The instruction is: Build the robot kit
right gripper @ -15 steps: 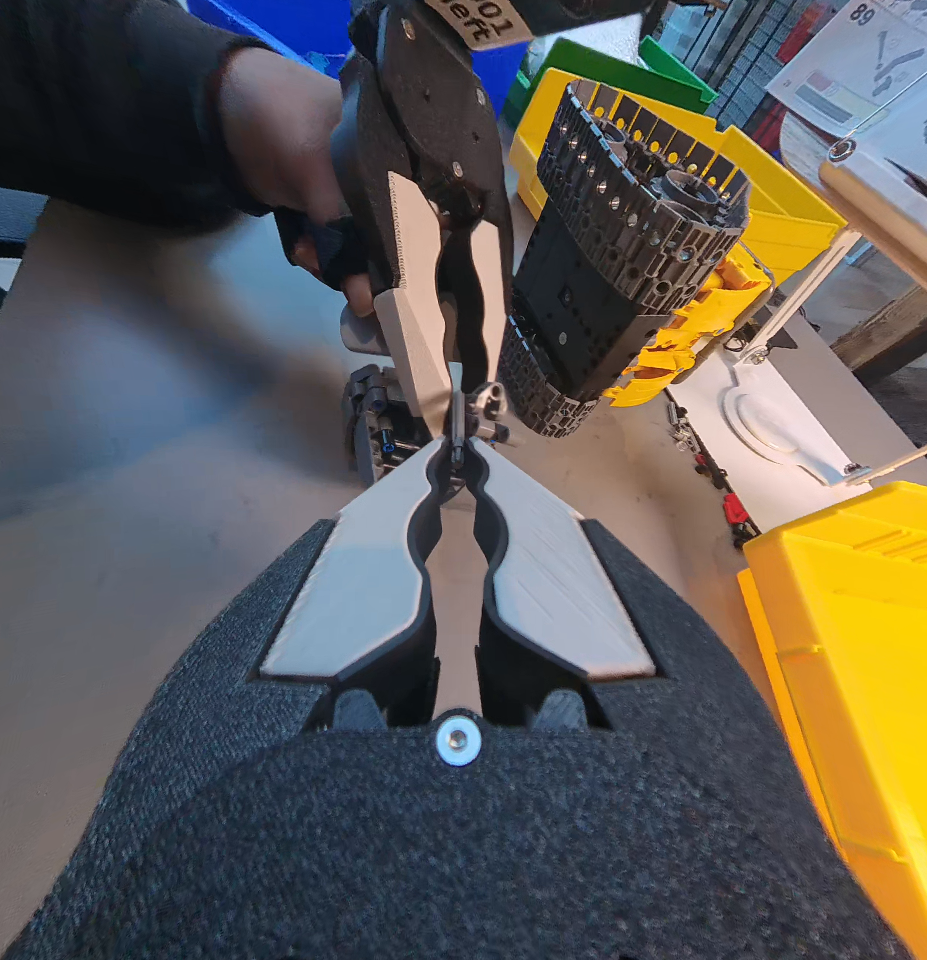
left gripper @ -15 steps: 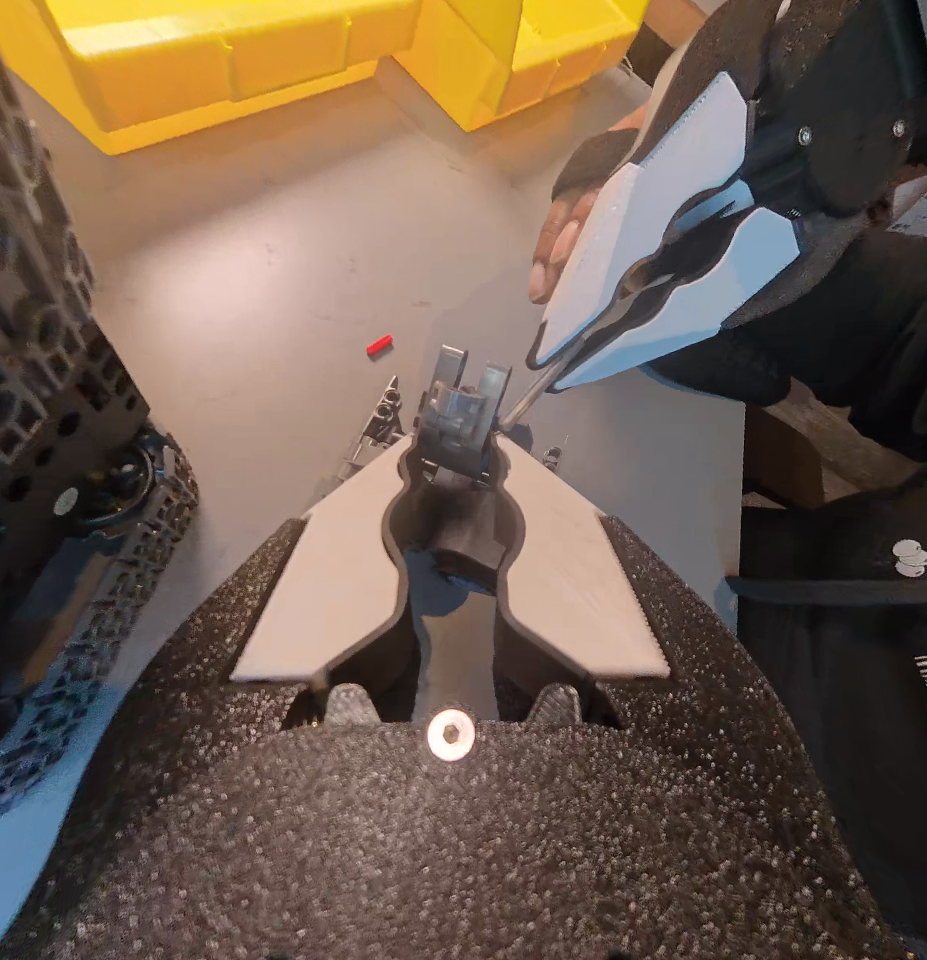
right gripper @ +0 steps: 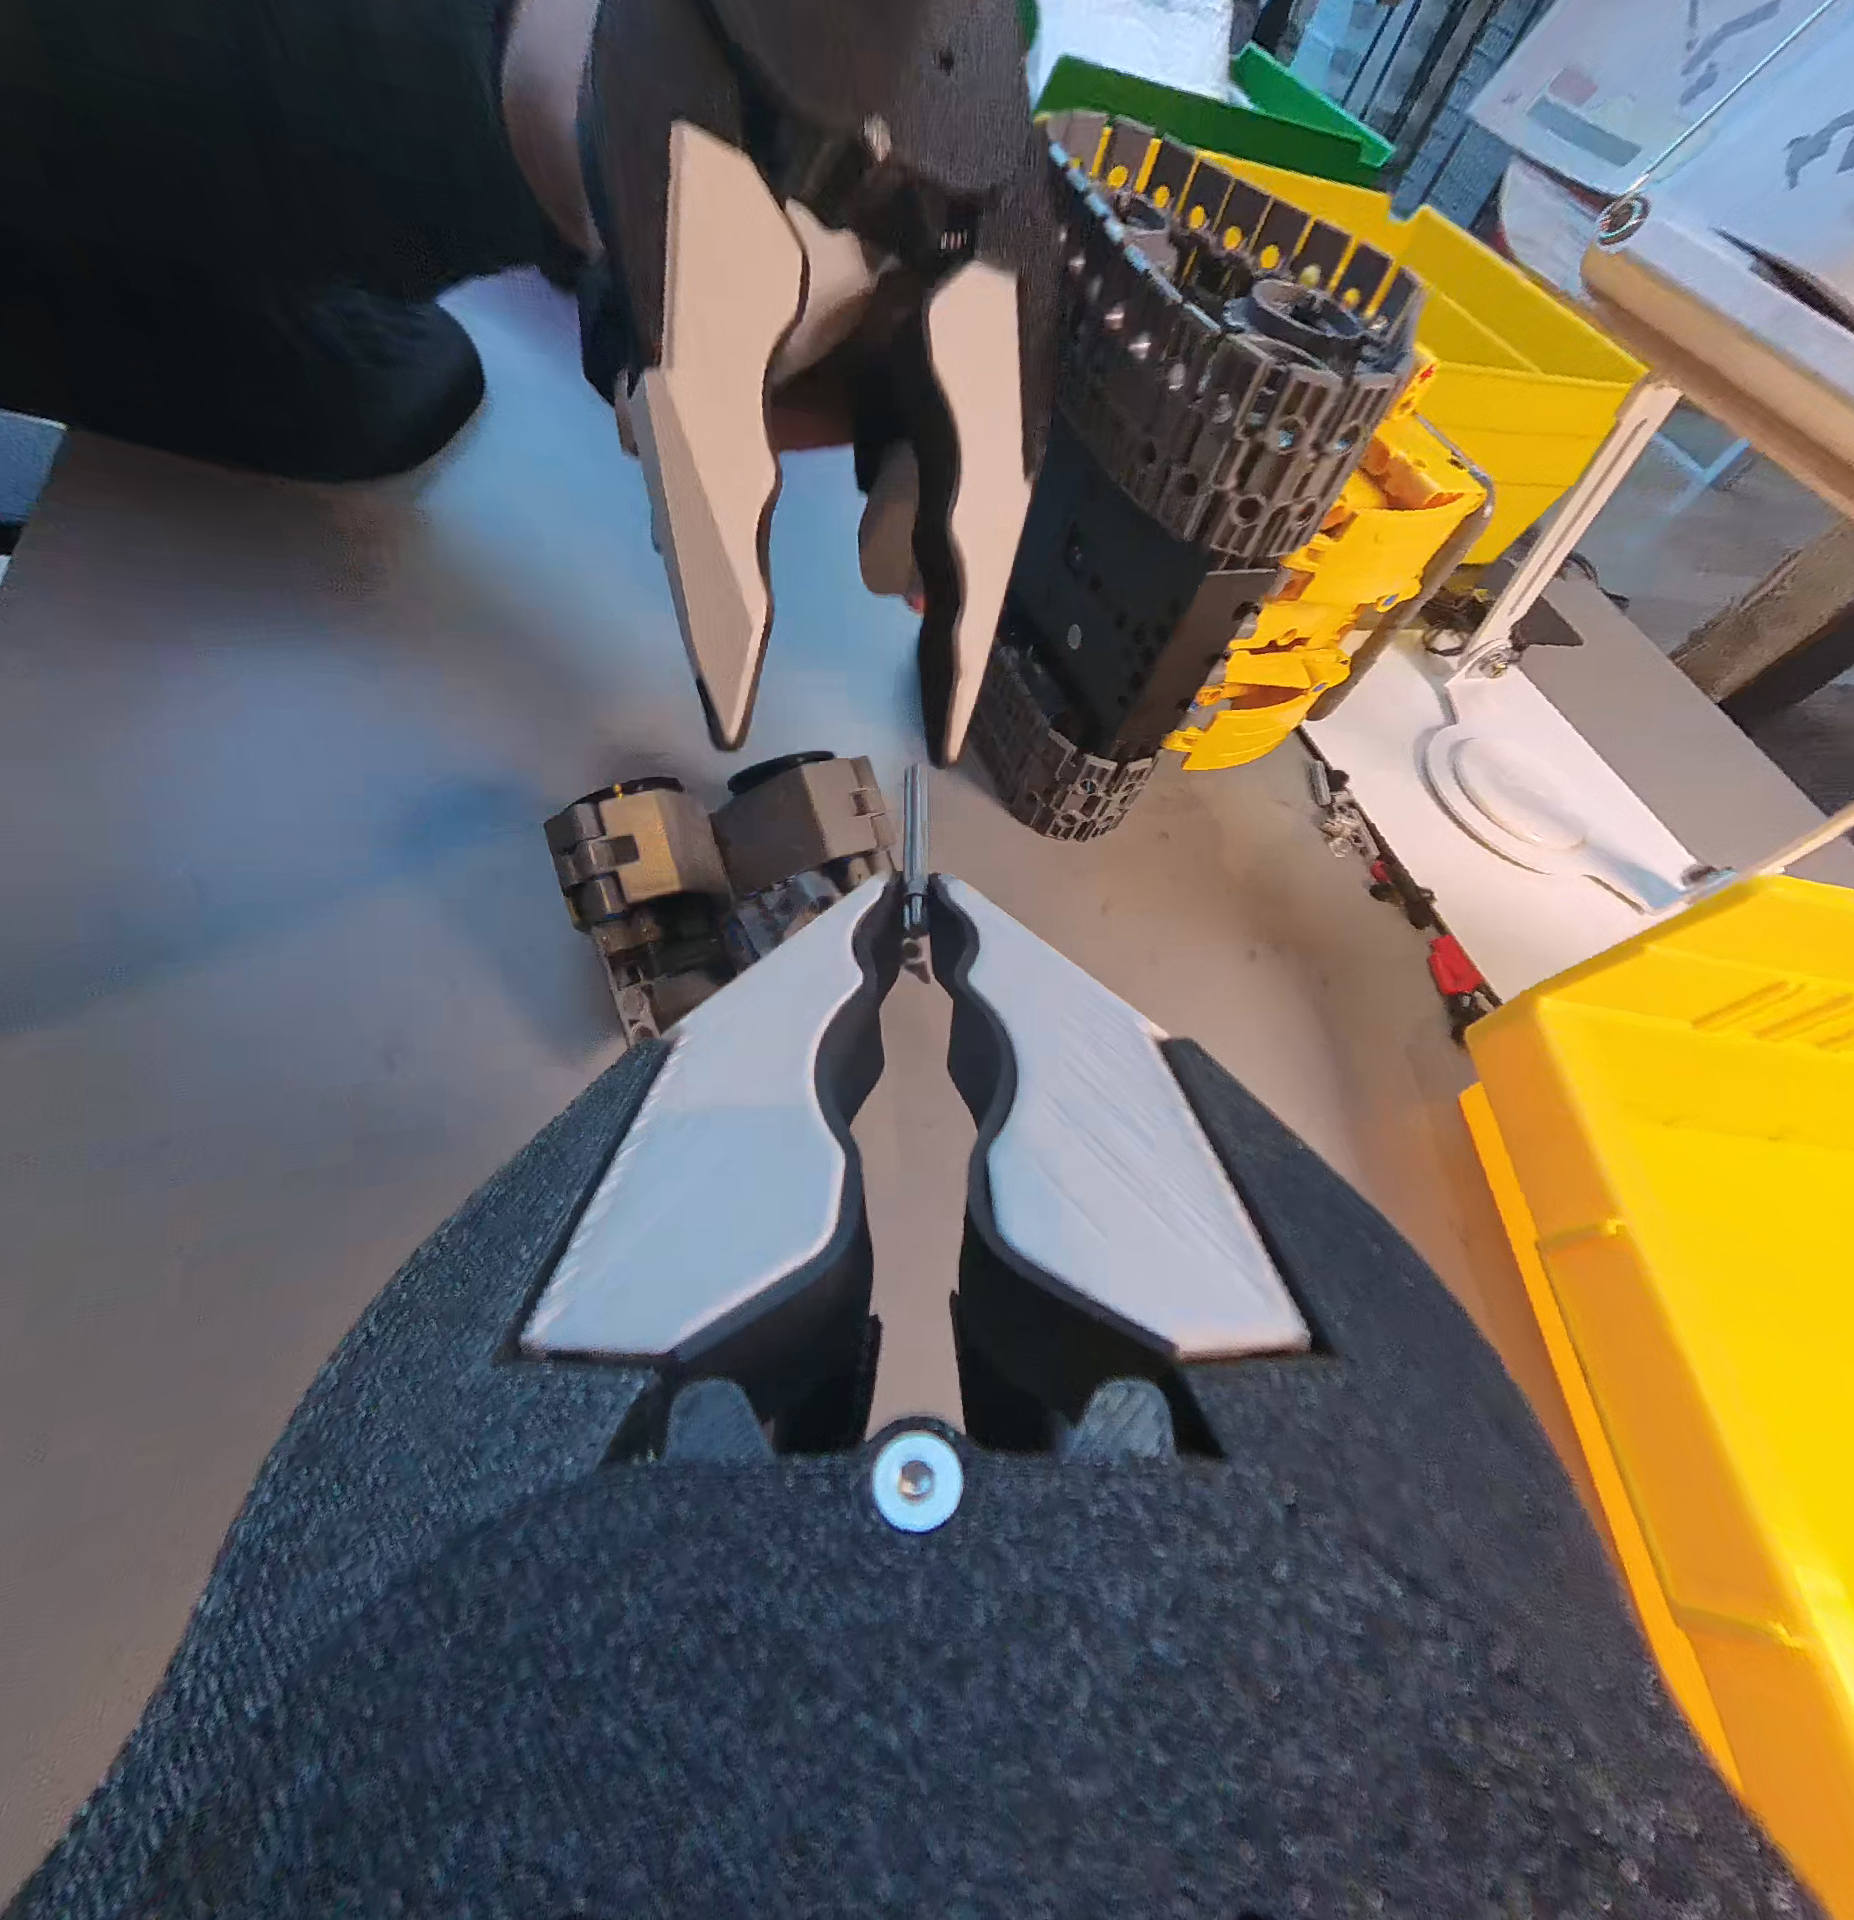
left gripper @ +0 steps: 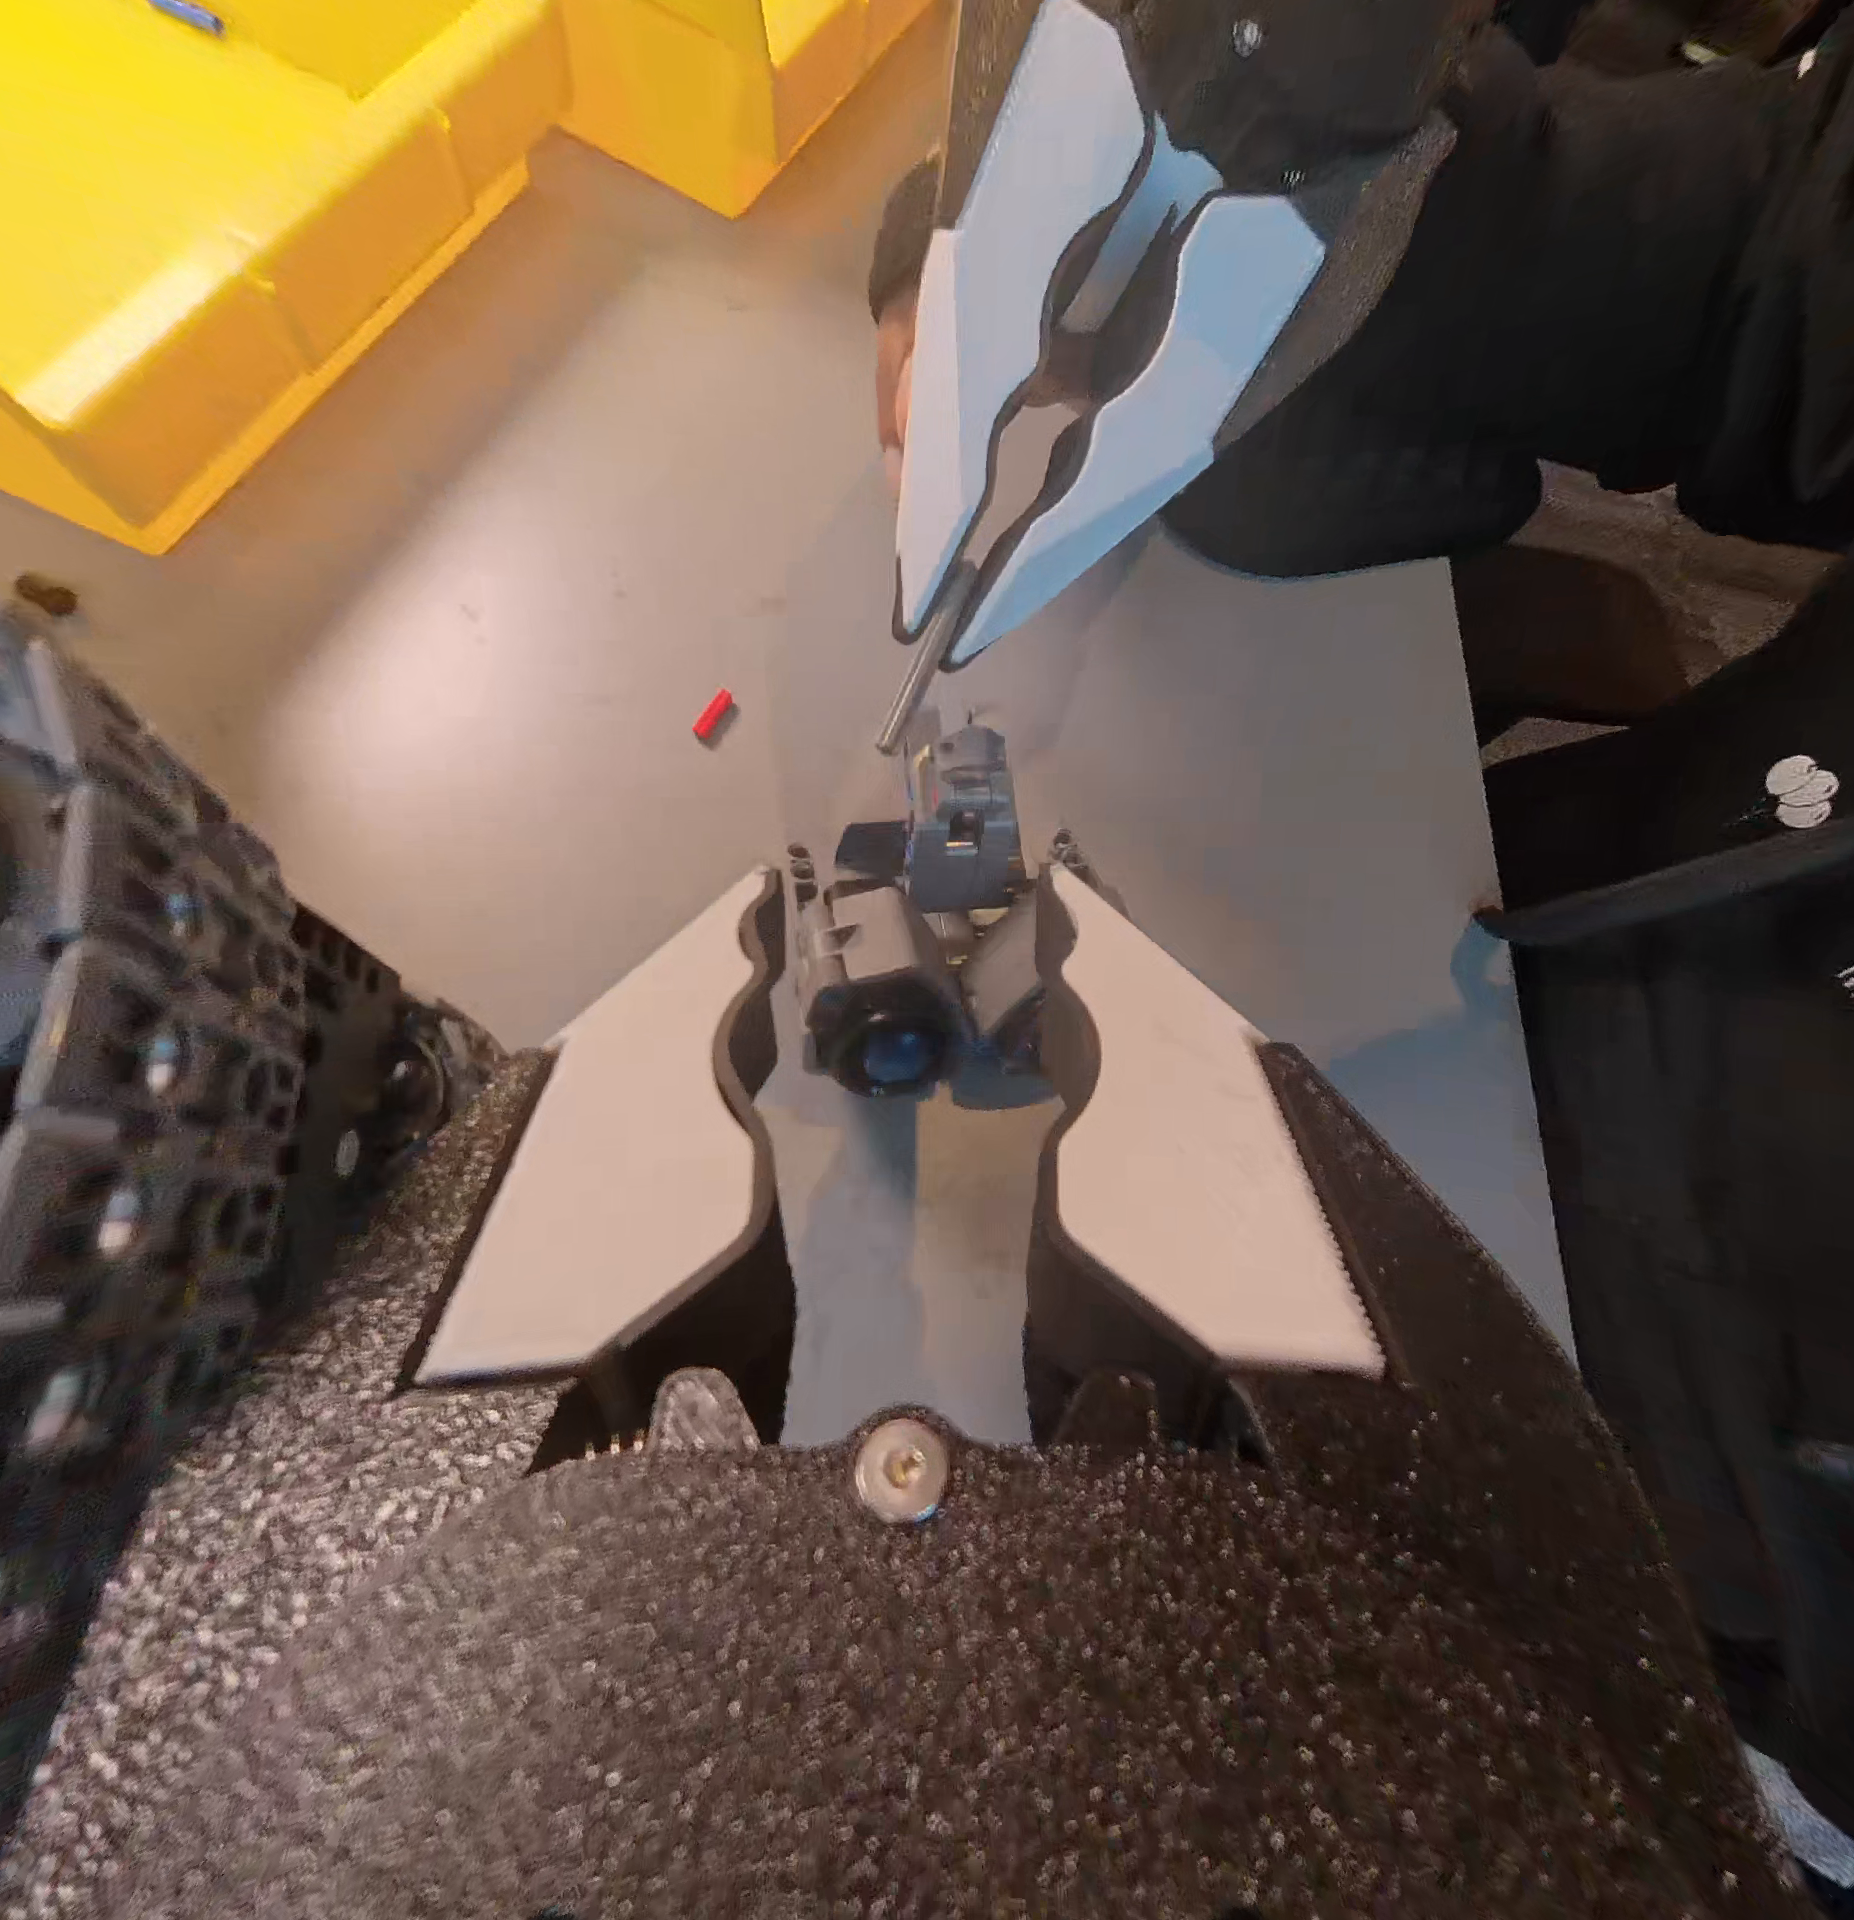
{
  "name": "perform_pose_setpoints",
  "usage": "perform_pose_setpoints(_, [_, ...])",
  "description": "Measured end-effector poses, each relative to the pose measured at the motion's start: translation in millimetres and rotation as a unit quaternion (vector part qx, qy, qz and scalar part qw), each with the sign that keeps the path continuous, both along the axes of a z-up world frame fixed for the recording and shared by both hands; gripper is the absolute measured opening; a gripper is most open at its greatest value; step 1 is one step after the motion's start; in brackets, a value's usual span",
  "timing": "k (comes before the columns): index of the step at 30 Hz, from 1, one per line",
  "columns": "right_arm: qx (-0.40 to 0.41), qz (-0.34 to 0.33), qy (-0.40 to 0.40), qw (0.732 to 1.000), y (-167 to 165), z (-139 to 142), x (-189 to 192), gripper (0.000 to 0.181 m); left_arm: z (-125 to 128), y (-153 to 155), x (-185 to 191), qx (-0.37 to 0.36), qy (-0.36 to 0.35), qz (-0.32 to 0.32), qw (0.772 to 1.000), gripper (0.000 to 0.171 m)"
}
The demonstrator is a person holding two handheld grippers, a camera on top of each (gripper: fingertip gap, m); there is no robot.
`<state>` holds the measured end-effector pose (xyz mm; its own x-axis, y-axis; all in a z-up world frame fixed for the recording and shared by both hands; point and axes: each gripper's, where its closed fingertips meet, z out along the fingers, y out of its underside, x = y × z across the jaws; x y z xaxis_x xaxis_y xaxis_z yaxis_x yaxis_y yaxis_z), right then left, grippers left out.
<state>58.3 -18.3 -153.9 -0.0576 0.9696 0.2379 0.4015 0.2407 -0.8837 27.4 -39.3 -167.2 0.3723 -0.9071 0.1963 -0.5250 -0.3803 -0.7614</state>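
A small grey and black brick-built assembly [left gripper: 892,987] lies on the grey table, between the spread fingers of my left gripper [left gripper: 912,883], which is open and not gripping it. In the right wrist view the left gripper [right gripper: 840,738] hovers just above the assembly [right gripper: 715,873]. My right gripper [right gripper: 912,883] is shut on a thin grey rod [right gripper: 912,821] that sticks out past its tips. In the left wrist view the right gripper [left gripper: 933,634] points down, and the rod [left gripper: 912,686] ends just above the assembly's far end.
A large black tracked model with yellow parts [right gripper: 1193,468] stands right behind the assembly and also shows at the left [left gripper: 123,1039]. Yellow bins [left gripper: 227,260] stand at the back, another [right gripper: 1712,1247] at the right. A small red piece [left gripper: 713,715] and loose parts [right gripper: 1442,966] lie on the table. My hands' fingertips stand some 5 cm from each other. The small red piece [left gripper: 713,715] is about 10 cm from my right fingertips.
My left gripper has opened and let go of the assembly, which now rests on the table. My right gripper has drawn back with the rod, away from the assembly.
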Motion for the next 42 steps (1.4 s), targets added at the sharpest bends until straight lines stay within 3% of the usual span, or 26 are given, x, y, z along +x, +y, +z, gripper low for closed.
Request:
perform_pose_setpoints(5, [-0.047, 0.010, 0.039, 0.998, 5.2, 11.4, 10.6, 0.004, -23.4, -7.3, 30.4, -0.011, -0.010, -0.084, 0.996, 0.023])
perform_pose_setpoints(11, [-0.080, 0.033, 0.045, 0.995, -0.1, 11.7, 12.7, 0.004, -31.5, -26.1, 15.6, -0.041, 0.038, -0.011, 0.998, 0.025])
perform_pose_setpoints(17, [-0.107, 0.080, 0.044, 0.990, -20.5, 9.6, 9.4, 0.004, -18.4, -62.1, -6.4, -0.097, 0.009, 0.012, 0.995, 0.037])
perform_pose_setpoints(26, [-0.118, 0.142, 0.027, 0.982, -47.3, 3.7, 6.2, 0.003, -15.8, -44.0, -16.7, 0.012, 0.046, -0.090, 0.995, 0.042])
perform_pose_setpoints(31, [-0.130, 0.201, -0.025, 0.971, -72.8, -10.3, 14.6, 0.003, -24.6, -37.4, -1.1, 0.001, 0.064, -0.166, 0.984, 0.042])
perform_pose_setpoints(35, [-0.106, 0.187, -0.061, 0.975, -70.9, -27.6, 10.4, 0.003, -29.5, -43.9, 10.5, -0.012, 0.068, -0.204, 0.976, 0.030])
perform_pose_setpoints(39, [-0.103, 0.180, -0.068, 0.976, -66.5, -30.9, 12.2, 0.003, -35.4, -41.9, 14.3, -0.034, 0.070, -0.171, 0.982, 0.015])
perform_pose_setpoints(42, [-0.098, 0.159, -0.056, 0.981, -56.5, -25.4, 13.4, 0.003, -34.7, -31.6, 10.2, -0.065, 0.061, -0.059, 0.994, 0.011])
